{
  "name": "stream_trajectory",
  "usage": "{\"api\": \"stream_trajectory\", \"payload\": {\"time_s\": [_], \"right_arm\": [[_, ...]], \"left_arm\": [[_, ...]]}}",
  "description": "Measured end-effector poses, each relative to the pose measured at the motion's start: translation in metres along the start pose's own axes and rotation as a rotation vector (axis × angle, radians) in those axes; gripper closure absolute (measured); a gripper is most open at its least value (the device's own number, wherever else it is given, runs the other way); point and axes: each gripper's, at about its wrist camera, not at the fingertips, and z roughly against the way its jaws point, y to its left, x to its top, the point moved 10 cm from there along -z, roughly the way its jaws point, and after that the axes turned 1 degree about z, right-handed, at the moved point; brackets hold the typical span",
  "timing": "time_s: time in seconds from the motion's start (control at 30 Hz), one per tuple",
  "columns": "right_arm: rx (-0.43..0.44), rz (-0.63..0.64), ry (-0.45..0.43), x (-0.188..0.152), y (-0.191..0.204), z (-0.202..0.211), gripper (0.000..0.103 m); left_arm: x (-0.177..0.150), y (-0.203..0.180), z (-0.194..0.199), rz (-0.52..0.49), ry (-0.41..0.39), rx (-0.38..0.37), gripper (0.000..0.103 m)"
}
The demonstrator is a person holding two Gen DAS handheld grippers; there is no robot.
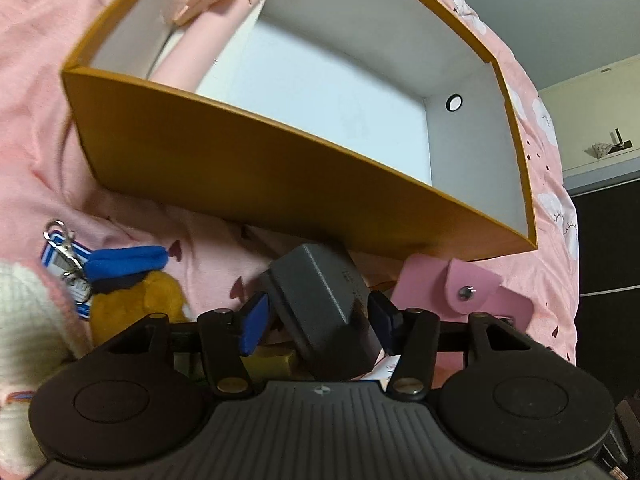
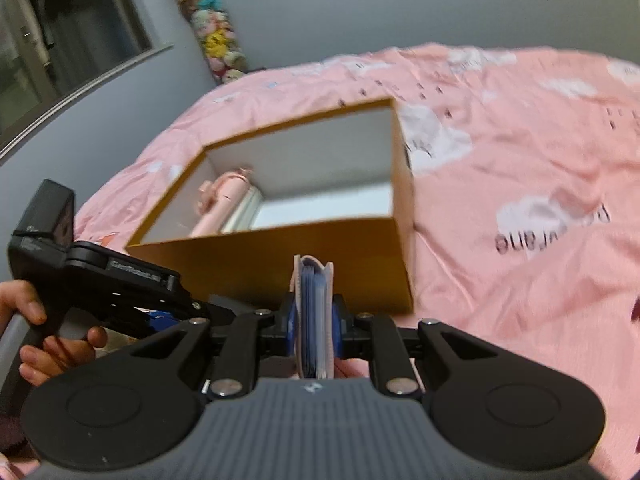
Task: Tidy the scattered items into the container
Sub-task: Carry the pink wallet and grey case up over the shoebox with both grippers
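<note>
Gripping a dark grey block (image 1: 324, 308), the left gripper (image 1: 320, 316) has its blue pads closed on the block's sides, and the block sits tilted between them. The right gripper (image 2: 314, 320) pinches a pink card wallet (image 2: 314, 316) upright, spine away and long axis vertical. Just ahead of both tongs and slightly above them stands the orange box (image 2: 280, 264), open-topped, its near wall facing them; the left tongs seem nearer. A pink handled item (image 2: 224, 204) lies inside at far left. Beyond the right tongs, writing on the pink bedspread (image 2: 520, 140) is upside down and blurred, unreadable.
</note>
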Motion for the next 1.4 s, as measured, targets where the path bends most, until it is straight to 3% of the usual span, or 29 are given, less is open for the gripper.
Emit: {"api": "stream_trajectory", "payload": {"time_s": [0.1, 0.13, 0.3, 0.6, 0.97, 1.23, 1.4], "right_arm": [[-0.001, -0.041, 0.026, -0.007, -0.007, -0.006, 0.084], [0.000, -0.048, 0.029, -0.008, -0.008, -0.007, 0.084], [-0.005, -0.058, 0.088, -0.015, -0.010, -0.013, 0.084], [-0.031, 0.012, 0.140, -0.020, 0.003, -0.005, 0.085], [-0.069, 0.199, 0.038, 0.018, 0.059, 0.040, 0.085], [-0.025, 0.242, -0.105, 0.072, 0.092, 0.073, 0.085], [-0.017, 0.261, -0.179, 0.107, 0.110, 0.070, 0.085]], "left_arm": [[-0.005, -0.005, -0.010, 0.034, 0.036, -0.050, 0.042], [-0.007, -0.005, -0.014, 0.048, 0.037, -0.055, 0.047], [-0.007, -0.008, -0.011, 0.032, -0.002, -0.059, 0.055], [-0.016, -0.024, 0.037, -0.140, -0.215, -0.007, 0.061], [-0.021, -0.041, 0.107, -0.225, -0.395, -0.047, 0.065], [-0.004, -0.035, 0.149, -0.190, -0.531, -0.067, 0.065], [0.011, -0.026, 0.162, -0.163, -0.576, -0.057, 0.065]]}}
